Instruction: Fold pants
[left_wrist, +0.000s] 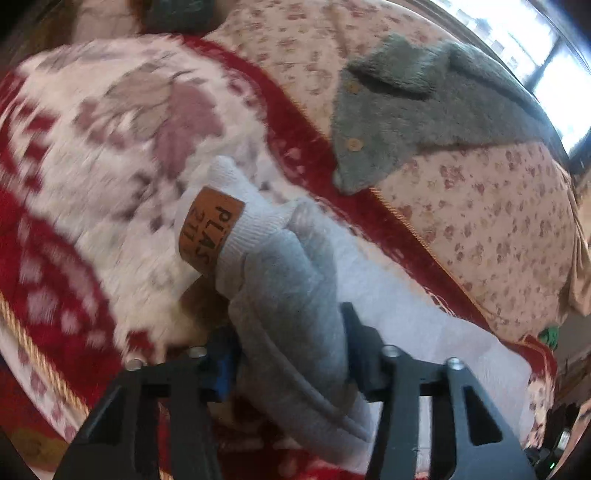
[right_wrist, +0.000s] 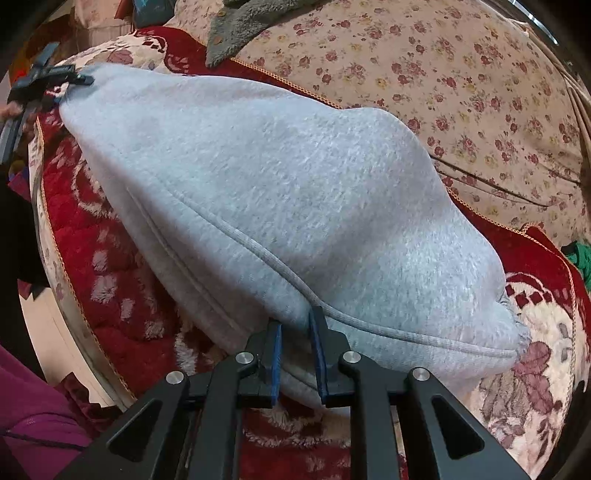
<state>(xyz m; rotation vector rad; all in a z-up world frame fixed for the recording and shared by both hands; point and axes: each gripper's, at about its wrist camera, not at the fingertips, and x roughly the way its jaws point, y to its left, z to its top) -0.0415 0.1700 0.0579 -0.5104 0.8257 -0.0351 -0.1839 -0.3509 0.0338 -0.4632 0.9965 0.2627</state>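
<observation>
Sweatpants (right_wrist: 288, 206) in pale grey fleece lie stretched between your two grippers, their long axis running from the far left of the right wrist view down to its near centre, above a red and cream floral blanket (right_wrist: 110, 288). One end, with its ribbed white cuff (left_wrist: 255, 221) and a brown patch label (left_wrist: 207, 232), points away from your left gripper (left_wrist: 291, 354) toward the blanket's cream middle.

Your left gripper tilts downward, and its jaws stand part-way spread with the bunched grey fabric filling the gap between the blue pads; whether they press on it, you cannot tell from here. Your right gripper (right_wrist: 295, 354) pitches more steeply down, its jaws drawn close and pinching a seamed edge of the pants.

Beyond the blanket lies a rose-print bedsheet (right_wrist: 461, 92), with a grey fleece garment (left_wrist: 424, 107) with buttons resting on it, well apart from the pants.
</observation>
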